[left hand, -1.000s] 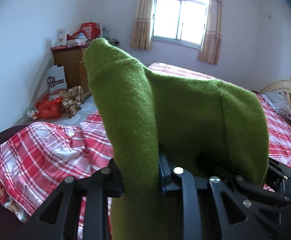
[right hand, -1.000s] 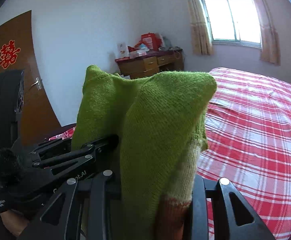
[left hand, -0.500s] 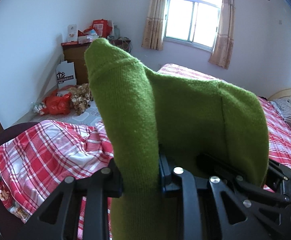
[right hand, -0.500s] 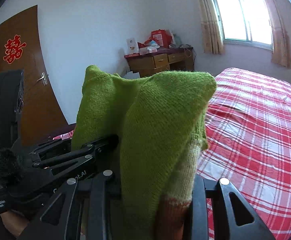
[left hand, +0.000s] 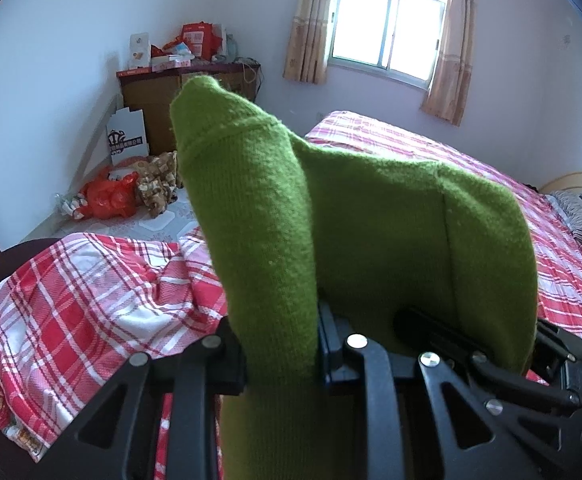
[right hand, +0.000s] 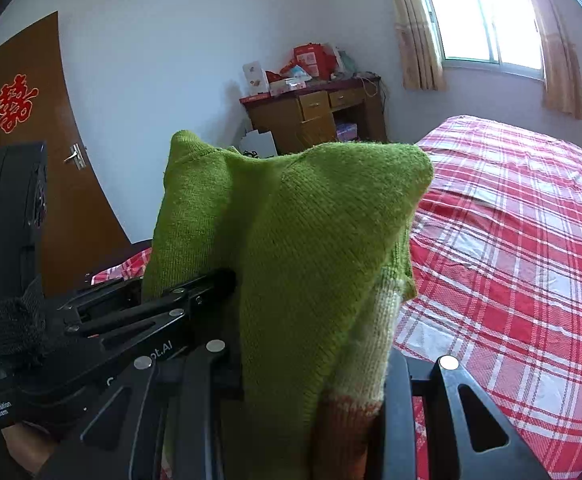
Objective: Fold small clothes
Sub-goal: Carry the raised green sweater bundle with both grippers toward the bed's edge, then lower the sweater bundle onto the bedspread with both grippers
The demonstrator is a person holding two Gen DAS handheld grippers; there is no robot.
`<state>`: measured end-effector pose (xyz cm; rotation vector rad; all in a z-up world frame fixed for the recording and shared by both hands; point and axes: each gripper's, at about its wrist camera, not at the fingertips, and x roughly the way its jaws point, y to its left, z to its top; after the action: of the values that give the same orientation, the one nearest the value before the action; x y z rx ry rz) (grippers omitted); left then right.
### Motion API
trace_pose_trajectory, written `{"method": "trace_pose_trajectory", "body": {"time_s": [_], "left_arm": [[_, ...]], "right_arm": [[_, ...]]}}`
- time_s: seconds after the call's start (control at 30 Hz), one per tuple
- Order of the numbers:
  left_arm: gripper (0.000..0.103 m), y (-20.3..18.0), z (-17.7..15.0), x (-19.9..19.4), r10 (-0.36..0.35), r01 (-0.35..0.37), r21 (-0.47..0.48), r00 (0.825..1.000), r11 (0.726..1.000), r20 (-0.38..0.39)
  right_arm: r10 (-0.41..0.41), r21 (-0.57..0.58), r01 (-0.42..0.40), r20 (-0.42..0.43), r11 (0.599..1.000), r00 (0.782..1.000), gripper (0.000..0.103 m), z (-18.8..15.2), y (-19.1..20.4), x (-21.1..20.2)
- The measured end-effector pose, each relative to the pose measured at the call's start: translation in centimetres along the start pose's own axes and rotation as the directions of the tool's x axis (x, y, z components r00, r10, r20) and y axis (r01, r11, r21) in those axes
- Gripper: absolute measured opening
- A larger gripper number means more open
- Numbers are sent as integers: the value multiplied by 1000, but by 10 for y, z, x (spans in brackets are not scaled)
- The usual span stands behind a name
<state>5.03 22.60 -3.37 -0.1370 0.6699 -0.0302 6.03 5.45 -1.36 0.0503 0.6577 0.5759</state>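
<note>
Left wrist view: left gripper (left hand: 279,354) pinching a fold of the green knitted wool garment (left hand: 371,240), cloth filling the gap between the fingers and standing up in front of the lens. Garment held clear of the red-and-white plaid bedsheet (left hand: 91,292), off to the right draped over the right gripper (left hand: 491,364), seen here only as black linkage under the cloth. Probably gripped at two points on one edge so the piece hangs straight and can be laid flat on the bed for a fold. Hidden: left fingertips, buried in knit; everything below the pinch cut off by the frame; garment type not readable. Wooden cabinet with red boxes on top (left hand: 195,80) and red plastic bag on the floor (left hand: 111,200) well apart, irrelevant.

Right wrist view: right gripper clamped on a thicker bunch of the same garment, several layers, including a cream and brown-orange striped band (right hand: 355,392) low between the fingers. Left gripper body just beside on the left, gripping the far peak of cloth. Both grippers close together, cloth bunched between them rather than stretched, so likely mid-carry toward the bed, not yet spreading. Hidden: right fingertips, lower hang of the garment, whether it touches the sheet. Brown door with a red paper cut-out (right hand: 31,140) at left, partly blocked by the left gripper body
</note>
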Motion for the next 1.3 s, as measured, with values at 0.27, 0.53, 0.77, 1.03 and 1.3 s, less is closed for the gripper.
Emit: {"method": "trace_pose_trajectory", "body": {"time_s": [0.27,0.53,0.77,1.03,1.3], "left_arm": [[27,-4,7,25,-3,3,-9,1000,1000,-26],[27,-9,17,54,15,-16,-22,999,1000,-42],[27,-11,26,90,60,-61,-12,996,998,-60],[29,-8,28,131,118,-122,-26,985,992,-125],[46,-13,25,141,187,-191,-11,969,982,-160]], "right_arm": [[-12,0,12,-23,1000,1000,33,6,-17,21],[-32,-43,31,-31,999,999,33,18,-30,43],[-73,-112,67,-47,991,996,33,30,-49,82],[-114,-133,98,-118,986,986,33,24,-81,139],[-11,49,22,-218,999,976,51,23,-121,155]]}}
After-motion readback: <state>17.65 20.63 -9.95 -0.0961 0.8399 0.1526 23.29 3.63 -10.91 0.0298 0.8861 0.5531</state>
